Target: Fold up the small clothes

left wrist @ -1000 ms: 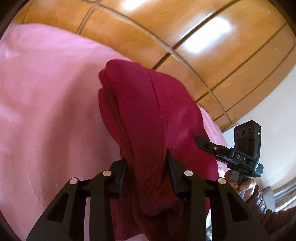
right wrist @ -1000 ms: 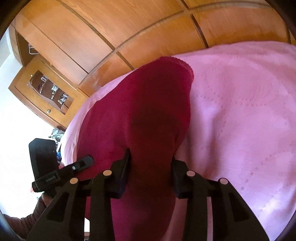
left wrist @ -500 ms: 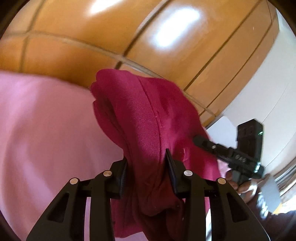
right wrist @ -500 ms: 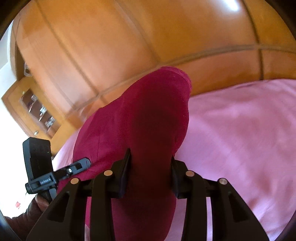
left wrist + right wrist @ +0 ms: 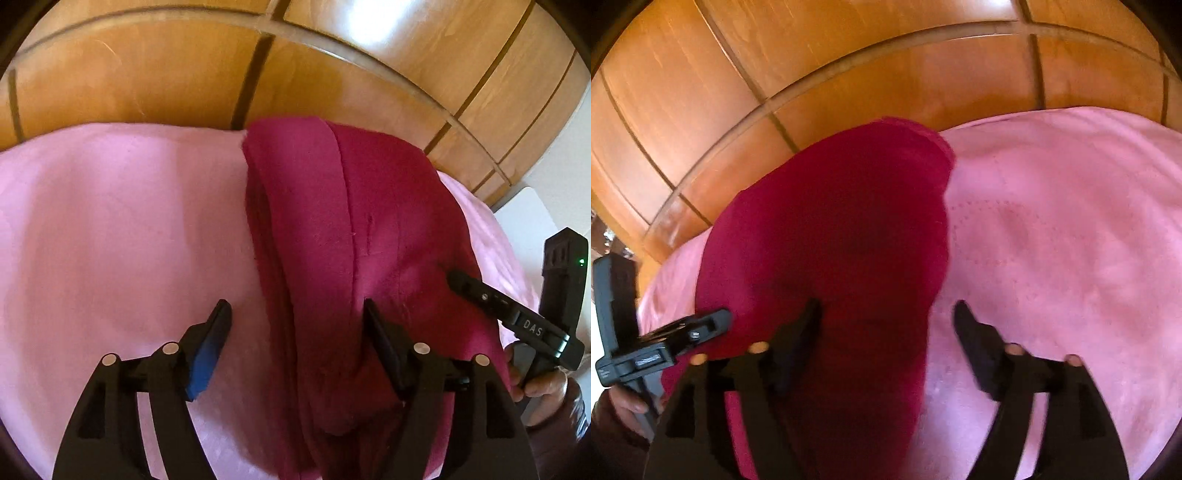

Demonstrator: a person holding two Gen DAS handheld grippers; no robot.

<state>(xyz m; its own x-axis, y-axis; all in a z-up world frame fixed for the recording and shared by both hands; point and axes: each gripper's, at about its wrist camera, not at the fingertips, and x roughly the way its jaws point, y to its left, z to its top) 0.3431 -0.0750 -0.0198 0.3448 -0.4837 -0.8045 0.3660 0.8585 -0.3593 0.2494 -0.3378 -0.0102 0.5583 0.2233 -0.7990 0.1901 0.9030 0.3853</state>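
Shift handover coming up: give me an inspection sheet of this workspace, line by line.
Surface: pink bedspread, stitched dotted pattern visible in the right wrist view.
Job's things: dark red garment, folded over, lying on the bedspread near its far edge.
Clutter: nothing seen.
Grippers: left gripper and right gripper open, jaws have just been opening; the garment lies loose between each pair, pads not pressing it.
Cables: nothing seen.
Surroundings: wooden panelled wardrobe behind the bed; white wall at the right.
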